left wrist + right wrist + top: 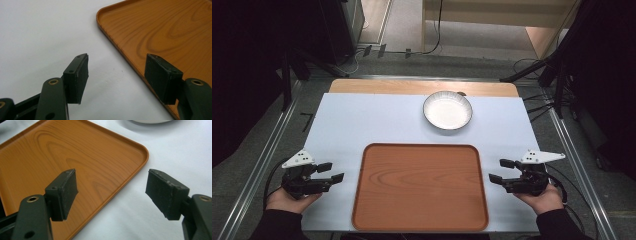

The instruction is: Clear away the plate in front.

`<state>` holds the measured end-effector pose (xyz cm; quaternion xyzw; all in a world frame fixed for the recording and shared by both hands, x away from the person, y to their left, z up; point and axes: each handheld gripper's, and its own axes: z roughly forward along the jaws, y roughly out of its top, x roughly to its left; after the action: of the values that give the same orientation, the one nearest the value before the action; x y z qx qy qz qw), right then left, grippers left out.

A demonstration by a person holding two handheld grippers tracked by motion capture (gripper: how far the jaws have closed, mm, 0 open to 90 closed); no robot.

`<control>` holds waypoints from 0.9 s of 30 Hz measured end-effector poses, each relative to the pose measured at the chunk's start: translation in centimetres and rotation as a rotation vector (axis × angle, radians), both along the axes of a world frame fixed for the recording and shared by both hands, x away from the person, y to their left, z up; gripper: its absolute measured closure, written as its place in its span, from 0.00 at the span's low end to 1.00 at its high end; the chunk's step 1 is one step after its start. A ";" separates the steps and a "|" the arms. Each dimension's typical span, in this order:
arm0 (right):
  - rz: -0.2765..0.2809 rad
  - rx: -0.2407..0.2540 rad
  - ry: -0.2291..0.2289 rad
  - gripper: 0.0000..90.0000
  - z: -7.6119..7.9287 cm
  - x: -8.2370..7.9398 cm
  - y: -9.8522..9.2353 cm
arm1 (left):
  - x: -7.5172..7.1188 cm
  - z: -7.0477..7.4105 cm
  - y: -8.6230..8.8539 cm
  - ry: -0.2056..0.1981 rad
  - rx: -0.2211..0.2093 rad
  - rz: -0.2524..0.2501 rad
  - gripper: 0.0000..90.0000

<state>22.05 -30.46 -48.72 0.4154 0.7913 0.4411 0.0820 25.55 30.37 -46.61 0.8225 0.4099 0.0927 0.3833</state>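
A wood-grain brown tray (pixel 420 186) lies on the white table top near the front edge, with nothing on it. Beyond it stands a white paper bowl (pixel 447 110). My left gripper (pixel 332 172) is held open just left of the tray, jaws pointing toward it. My right gripper (pixel 501 170) is open just right of the tray, pointing back at it. In the left gripper view the open left gripper (pixel 117 75) straddles the tray's rim (pixel 117 45). The right gripper view has the open right gripper (pixel 112 192) over the tray's corner (pixel 140 157).
The white sheet (pixel 362 120) covers most of a wooden table. Metal rails (pixel 272 145) run along both sides. Cables and dark stands (pixel 557 75) sit on the floor beyond the table. The bowl's edge (pixel 150 121) peeks in at the top of the right gripper view.
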 end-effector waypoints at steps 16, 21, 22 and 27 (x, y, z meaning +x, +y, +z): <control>0.000 -0.033 0.045 0.33 1.5 0.3 0.9 | 0.0 0.2 0.3 -0.008 -0.014 0.042 0.40; -0.015 -0.030 0.036 0.32 2.0 -0.2 1.4 | -0.1 0.4 0.3 -0.025 -0.018 0.037 0.40; -0.011 -0.037 0.027 0.32 2.1 -0.4 1.6 | -0.1 0.4 0.3 -0.024 -0.018 0.037 0.40; -0.027 0.005 -0.048 0.32 1.8 -0.8 1.4 | 0.1 0.3 0.1 -0.013 -0.020 0.030 0.39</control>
<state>21.28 -29.09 -46.90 0.4156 0.7822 0.4518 0.1062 25.64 30.47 -46.31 0.8117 0.4204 0.0999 0.3929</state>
